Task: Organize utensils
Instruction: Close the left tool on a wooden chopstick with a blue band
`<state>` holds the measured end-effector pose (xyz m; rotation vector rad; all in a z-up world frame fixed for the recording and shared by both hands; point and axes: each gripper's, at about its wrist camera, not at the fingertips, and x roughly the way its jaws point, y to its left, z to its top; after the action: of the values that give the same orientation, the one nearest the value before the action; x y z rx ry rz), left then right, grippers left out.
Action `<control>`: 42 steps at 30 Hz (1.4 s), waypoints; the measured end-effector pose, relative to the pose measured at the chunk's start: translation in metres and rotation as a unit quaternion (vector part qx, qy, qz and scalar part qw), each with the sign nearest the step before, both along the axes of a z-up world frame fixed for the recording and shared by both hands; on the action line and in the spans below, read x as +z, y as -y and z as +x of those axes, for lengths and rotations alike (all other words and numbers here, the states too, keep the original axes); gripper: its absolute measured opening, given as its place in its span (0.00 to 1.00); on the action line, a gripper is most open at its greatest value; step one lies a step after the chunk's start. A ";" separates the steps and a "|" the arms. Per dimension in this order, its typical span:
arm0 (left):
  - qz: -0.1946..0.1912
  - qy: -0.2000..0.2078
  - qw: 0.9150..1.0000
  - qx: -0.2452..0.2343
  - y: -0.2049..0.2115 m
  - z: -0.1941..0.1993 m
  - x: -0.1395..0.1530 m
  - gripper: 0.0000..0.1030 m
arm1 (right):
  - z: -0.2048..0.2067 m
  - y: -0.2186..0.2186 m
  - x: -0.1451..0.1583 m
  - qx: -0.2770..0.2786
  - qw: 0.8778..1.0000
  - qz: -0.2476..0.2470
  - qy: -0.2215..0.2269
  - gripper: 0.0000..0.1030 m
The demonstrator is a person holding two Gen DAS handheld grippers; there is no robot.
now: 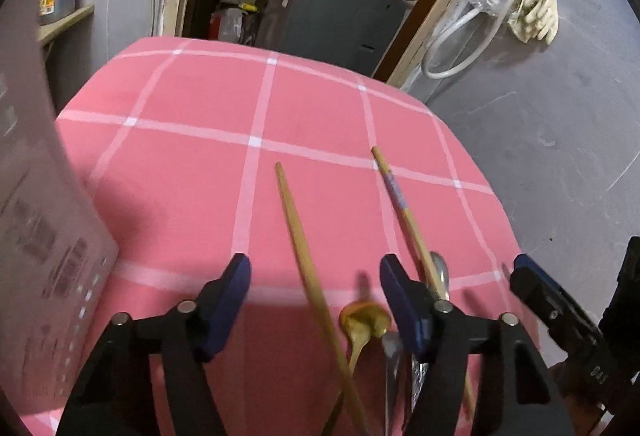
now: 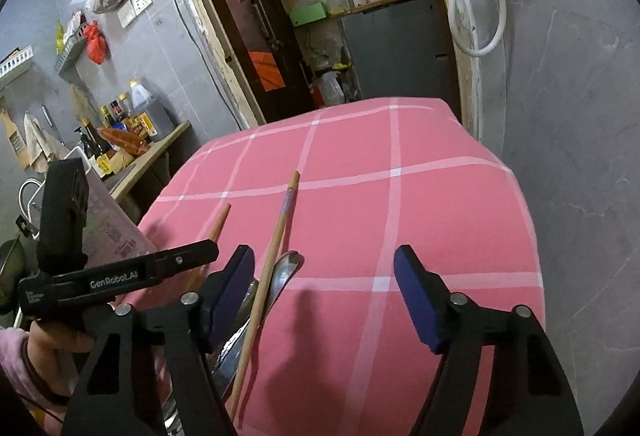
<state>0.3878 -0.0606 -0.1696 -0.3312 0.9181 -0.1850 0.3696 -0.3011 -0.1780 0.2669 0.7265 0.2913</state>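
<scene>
On the pink checked tablecloth [image 1: 192, 172] lie a plain wooden chopstick [image 1: 304, 256], a gold spoon [image 1: 362, 320], a chopstick with a taped band [image 1: 404, 204] and a silver spoon [image 1: 438, 272]. My left gripper [image 1: 315, 268] is open just above the cloth. The plain chopstick and the gold spoon lie between its fingers, untouched by the pads. My right gripper [image 2: 325, 260] is open too, over mostly bare cloth. The banded chopstick [image 2: 276, 248] and silver spoon [image 2: 286, 268] lie just inside its left finger. More silver utensils [image 2: 232, 348] are partly hidden under that finger.
A translucent plastic box [image 1: 40, 236] stands at the table's left edge, close to the left gripper. A hand [image 2: 52, 348] holds the left gripper's handle. Grey walls flank the table, a doorway with shelves opens behind it, and a counter with bottles [image 2: 132, 124] is far left.
</scene>
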 end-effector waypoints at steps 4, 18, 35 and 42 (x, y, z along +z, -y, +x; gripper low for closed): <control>0.032 -0.012 0.999 -0.002 0.011 0.006 0.001 0.32 | 0.006 -0.002 -0.003 0.009 1.000 -0.002 -0.012 0.61; -0.090 -0.072 0.993 -0.027 0.035 0.028 0.008 0.07 | 0.013 -0.009 -0.008 0.015 0.999 -0.025 -0.044 0.58; -0.109 -0.132 0.983 -0.068 0.066 0.052 0.003 0.37 | 0.001 -0.004 -0.005 -0.003 0.998 -0.041 -0.048 0.58; 0.011 -0.131 0.985 -0.113 0.091 0.058 0.012 0.26 | -0.009 -0.008 -0.004 -0.009 0.997 -0.050 -0.052 0.58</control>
<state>0.4461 -0.1515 -0.1574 -0.2322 1.2189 -0.3456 0.3604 -0.2928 -0.1817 0.1949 0.8379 0.2252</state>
